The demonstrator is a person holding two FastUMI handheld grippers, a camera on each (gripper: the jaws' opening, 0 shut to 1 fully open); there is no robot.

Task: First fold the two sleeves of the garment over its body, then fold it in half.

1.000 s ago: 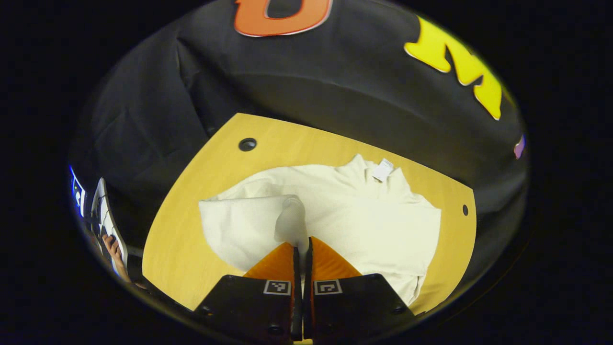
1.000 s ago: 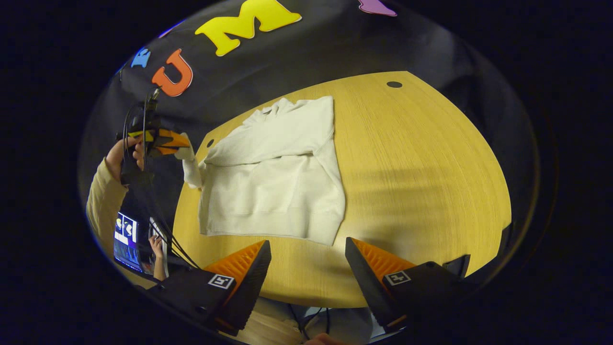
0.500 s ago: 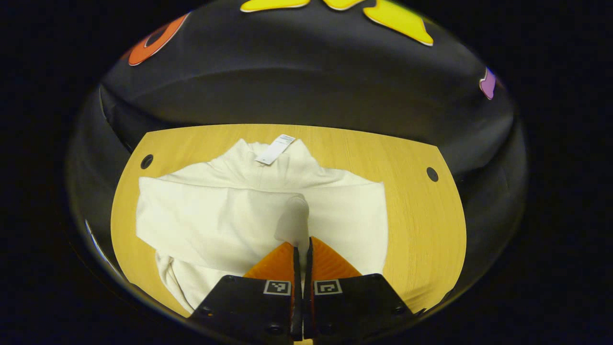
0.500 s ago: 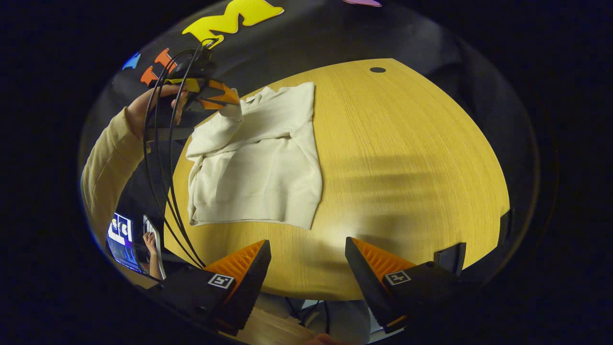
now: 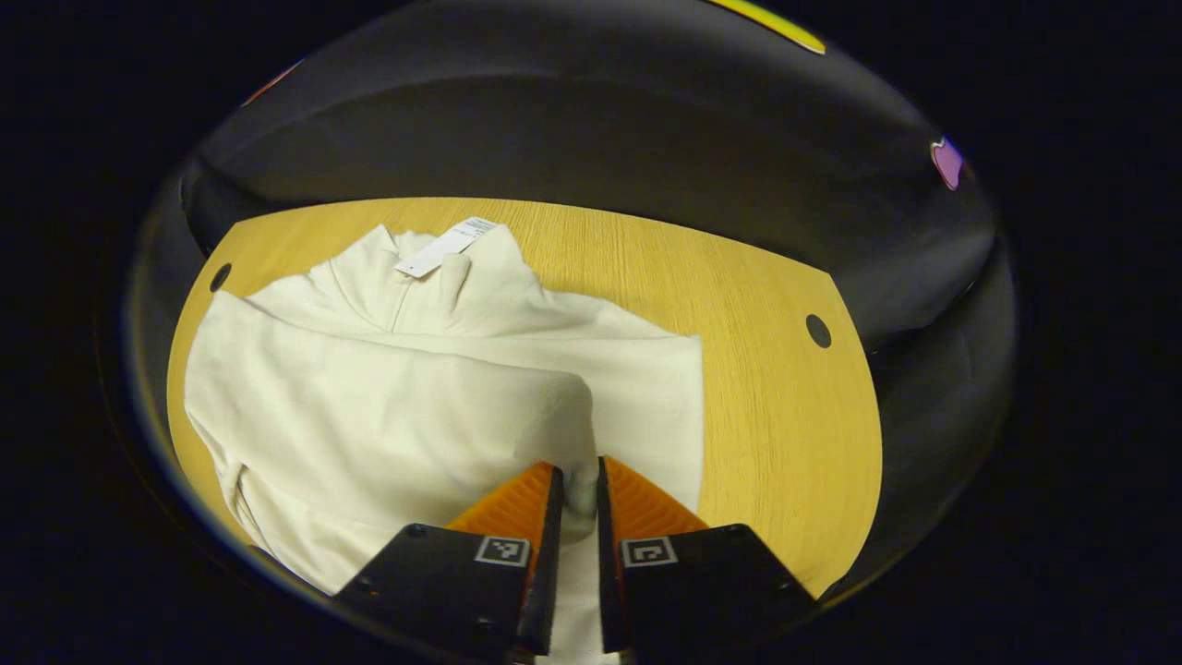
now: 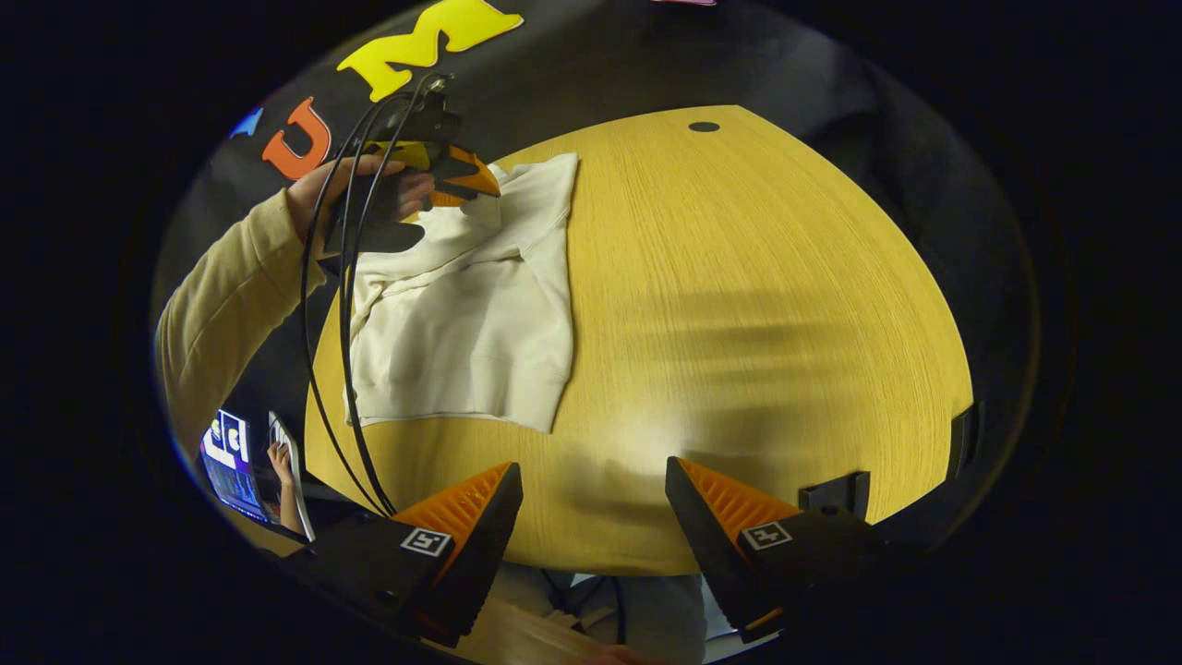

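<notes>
Our left gripper (image 5: pixel 577 485) is clamped on the cuff of a cream fleece sleeve (image 5: pixel 406 416), which runs crosswise over the one cream sweatshirt (image 5: pixel 517 314) lying on the round wooden table (image 5: pixel 776 406). Our right gripper (image 6: pixel 591 503), fingers spread wide and holding nothing, hovers well apart at the table's near edge.

Sleeve (image 5: pixel 517 425) end disappears between the left gripper (image 5: pixel 577 503) jaws, so can't see the cuff. Hoodie (image 6: pixel 471 314) near-left corner is cut off in the left gripper view. Tag (image 5: pixel 446 247) too small to read.
</notes>
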